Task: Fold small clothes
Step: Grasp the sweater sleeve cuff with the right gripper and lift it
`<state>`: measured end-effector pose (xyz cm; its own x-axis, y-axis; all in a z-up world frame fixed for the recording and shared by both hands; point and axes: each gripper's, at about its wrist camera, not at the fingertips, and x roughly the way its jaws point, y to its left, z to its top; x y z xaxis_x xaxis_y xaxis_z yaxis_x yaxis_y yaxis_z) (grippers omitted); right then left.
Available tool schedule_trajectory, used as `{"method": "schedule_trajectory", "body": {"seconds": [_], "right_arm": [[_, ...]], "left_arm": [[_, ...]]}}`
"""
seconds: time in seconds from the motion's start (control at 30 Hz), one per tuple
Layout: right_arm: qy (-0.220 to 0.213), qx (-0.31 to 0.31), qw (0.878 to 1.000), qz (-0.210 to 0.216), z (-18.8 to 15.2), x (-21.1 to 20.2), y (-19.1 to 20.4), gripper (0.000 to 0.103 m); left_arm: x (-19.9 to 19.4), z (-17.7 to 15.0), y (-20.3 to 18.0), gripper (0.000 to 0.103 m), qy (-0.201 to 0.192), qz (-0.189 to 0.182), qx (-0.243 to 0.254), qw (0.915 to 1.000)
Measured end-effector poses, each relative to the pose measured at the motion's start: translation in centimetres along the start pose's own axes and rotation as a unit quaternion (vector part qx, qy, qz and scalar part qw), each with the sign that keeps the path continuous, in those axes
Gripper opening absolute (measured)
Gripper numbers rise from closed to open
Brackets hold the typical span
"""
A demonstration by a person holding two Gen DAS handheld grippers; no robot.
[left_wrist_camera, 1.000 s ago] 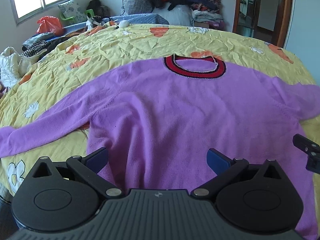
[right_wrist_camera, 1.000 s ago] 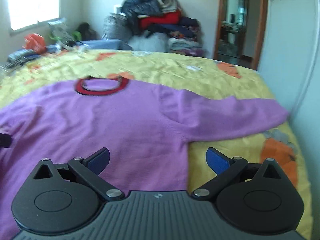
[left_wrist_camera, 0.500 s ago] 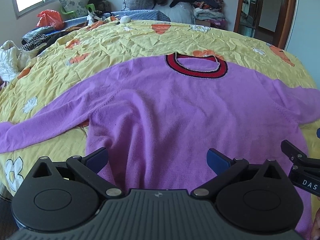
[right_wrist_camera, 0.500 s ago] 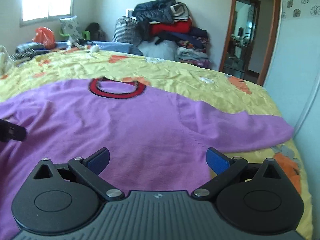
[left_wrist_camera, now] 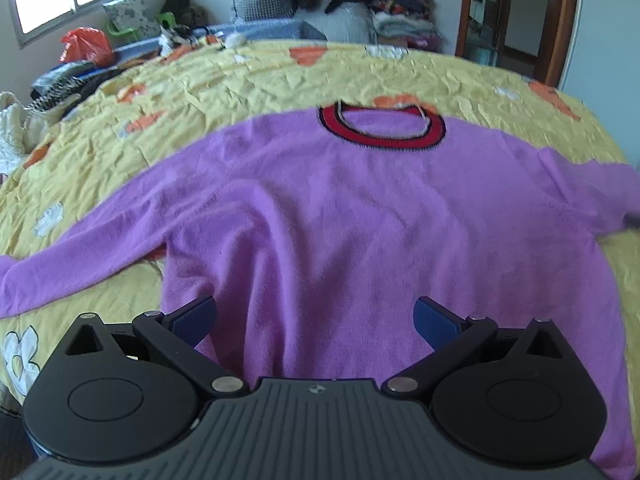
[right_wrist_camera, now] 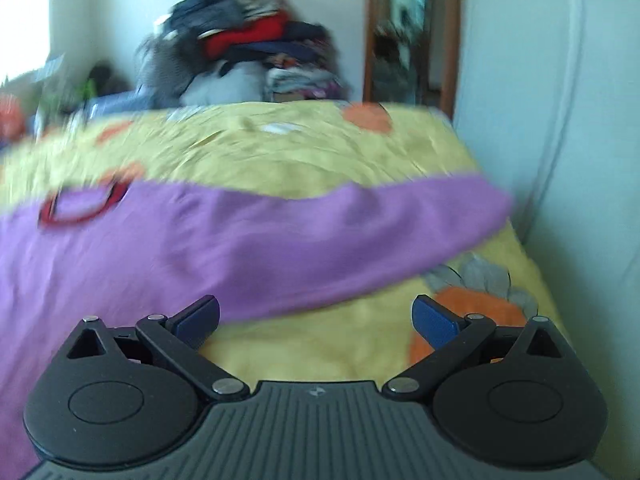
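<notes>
Purple sweater (left_wrist_camera: pixel 360 216) with red collar (left_wrist_camera: pixel 382 130) lies flat, left gripper (left_wrist_camera: pixel 316 316) and right gripper (right_wrist_camera: pixel 316 316) both spread, empty.

hand-held gripper (left_wrist_camera: pixel 316 316) | black ribbed body | 2 blue fingertips (left_wrist_camera: pixel 434 318) | silver pivot screws

Left gripper (left_wrist_camera: pixel 315 316): I hold it level and facing forward, jaws spread wide, nothing between the blue pads (left_wrist_camera: pixel 196 316).
Right gripper (right_wrist_camera: pixel 316 316): I hold it low and facing forward, jaws spread just as wide, pads (right_wrist_camera: pixel 436 318) bare, gripping nothing.
Right view: blurred, so finer detail of its pose cannot be told.
</notes>
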<state>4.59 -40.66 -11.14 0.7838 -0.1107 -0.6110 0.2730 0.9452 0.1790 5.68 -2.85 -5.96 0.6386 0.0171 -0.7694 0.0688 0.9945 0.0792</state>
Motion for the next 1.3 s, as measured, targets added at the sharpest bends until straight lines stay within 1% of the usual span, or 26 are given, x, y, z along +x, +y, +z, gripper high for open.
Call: {"method": "schedule_trajectory", "body": {"seconds": [0.07, 0.13, 0.2, 0.27, 0.3, 0.33, 0.37, 0.4, 0.47, 0.5, 0.53, 0.6, 0.63, 0.7, 0.77, 0.8, 0.87, 0.97, 1.03, 1.1, 1.17, 1.23, 1.3], "right_arm": [[-0.010, 0.072, 0.997, -0.008, 1.4, 1.0, -4.1, 0.103], [-0.014, 0.142, 0.990, 0.019, 2.6, 2.3, -8.0, 0.103], [-0.014, 0.204, 0.978, 0.040, 3.5, 3.7, -11.4, 0.103], [-0.021, 0.249, 0.967, 0.055, 4.2, 5.0, -13.9, 0.101], [-0.024, 0.278, 0.958, 0.071, 4.4, 5.8, -15.2, 0.098], [-0.025, 0.299, 0.950, 0.088, 4.5, 6.5, -16.1, 0.093], [-0.027, 0.321, 0.941, 0.102, 4.7, 7.2, -17.0, 0.085], [-0.027, 0.340, 0.934, 0.109, 5.0, 7.9, -17.6, 0.079], [-0.015, 0.366, 0.922, 0.129, 5.5, 9.3, -18.3, 0.030], [-0.006, 0.374, 0.919, 0.127, 5.5, 10.0, -18.4, 0.020], [-0.006, 0.376, 0.919, 0.118, 5.4, 10.4, -18.5, 0.005], [-0.018, 0.363, 0.925, 0.108, 5.6, 10.1, -17.5, 0.005], [-0.028, 0.349, 0.931, 0.101, 6.0, 9.5, -16.7, 0.005], [-0.053, 0.310, 0.944, 0.102, 7.0, 7.3, -13.9, 0.005], [-0.079, 0.274, 0.952, 0.116, 8.1, 5.3, -10.6, 0.005], [-0.088, 0.243, 0.957, 0.132, 8.7, 4.0, -8.0, 0.005], [-0.101, 0.179, 0.968, 0.144, 9.3, 1.9, -2.8, 0.005], [-0.106, 0.085, 0.975, 0.175, 9.1, -0.6, 6.5, 0.005], [-0.102, 0.030, 0.976, 0.190, 7.8, -1.2, 12.8, 0.005], [-0.085, -0.030, 0.976, 0.198, 5.6, -0.9, 19.1, 0.005], [-0.058, -0.076, 0.974, 0.204, 2.8, 0.1, 24.6, 0.005], [-0.036, -0.115, 0.970, 0.209, -0.3, 0.6, 29.0, 0.005], [-0.008, -0.141, 0.965, 0.222, -2.9, 1.6, 32.6, 0.005]], "left_arm": [[0.4, -0.1, 0.0, 0.103, 0.007, -0.002, 0.003, 1.0000], [0.7, -0.3, -0.1, 0.103, 0.009, -0.003, 0.004, 0.9999], [0.9, -0.3, -0.4, 0.103, 0.013, -0.006, 0.010, 0.9998], [0.8, -0.4, -0.8, 0.103, 0.012, -0.009, 0.019, 0.9997], [0.7, -0.4, -1.1, 0.103, 0.010, -0.008, 0.025, 0.9996], [0.7, -0.5, -1.3, 0.103, 0.010, -0.006, 0.030, 0.9995], [0.8, -0.6, -1.4, 0.103, 0.012, -0.004, 0.035, 0.9993], [0.9, -0.6, -1.4, 0.103, 0.016, -0.004, 0.036, 0.9992], [1.3, -0.7, -1.2, 0.103, 0.025, -0.005, 0.033, 0.9991], [1.3, -0.8, -1.0, 0.103, 0.027, -0.005, 0.030, 0.9992], [1.3, -0.8, -0.8, 0.103, 0.029, -0.005, 0.028, 0.9992], [1.0, -1.0, -0.3, 0.103, 0.029, -0.006, 0.027, 0.9992], [0.7, -1.1, -0.1, 0.103, 0.026, -0.004, 0.027, 0.9993], [0.2, -1.3, 0.6, 0.103, 0.018, 0.004, 0.026, 0.9995], [-0.3, -1.5, 1.3, 0.103, 0.012, 0.013, 0.026, 0.9995], [-0.5, -1.6, 1.8, 0.103, 0.010, 0.015, 0.025, 0.9995], [-1.2, -1.8, 2.9, 0.103, 0.007, 0.015, 0.018, 0.9997], [-2.5, -2.3, 4.9, 0.103, -0.006, 0.018, 0.002, 0.9998], [-3.5, -2.8, 6.2, 0.103, -0.018, 0.027, -0.004, 0.9995], [-4.4, -3.2, 7.4, 0.103, -0.029, 0.040, -0.008, 0.9988], [-5.1, -3.7, 8.5, 0.103, -0.038, 0.051, -0.012, 0.9979], [-5.7, -4.2, 9.6, 0.103, -0.042, 0.061, -0.017, 0.9971], [-6.1, -4.6, 10.6, 0.103, -0.042, 0.068, -0.023, 0.9966]]}}
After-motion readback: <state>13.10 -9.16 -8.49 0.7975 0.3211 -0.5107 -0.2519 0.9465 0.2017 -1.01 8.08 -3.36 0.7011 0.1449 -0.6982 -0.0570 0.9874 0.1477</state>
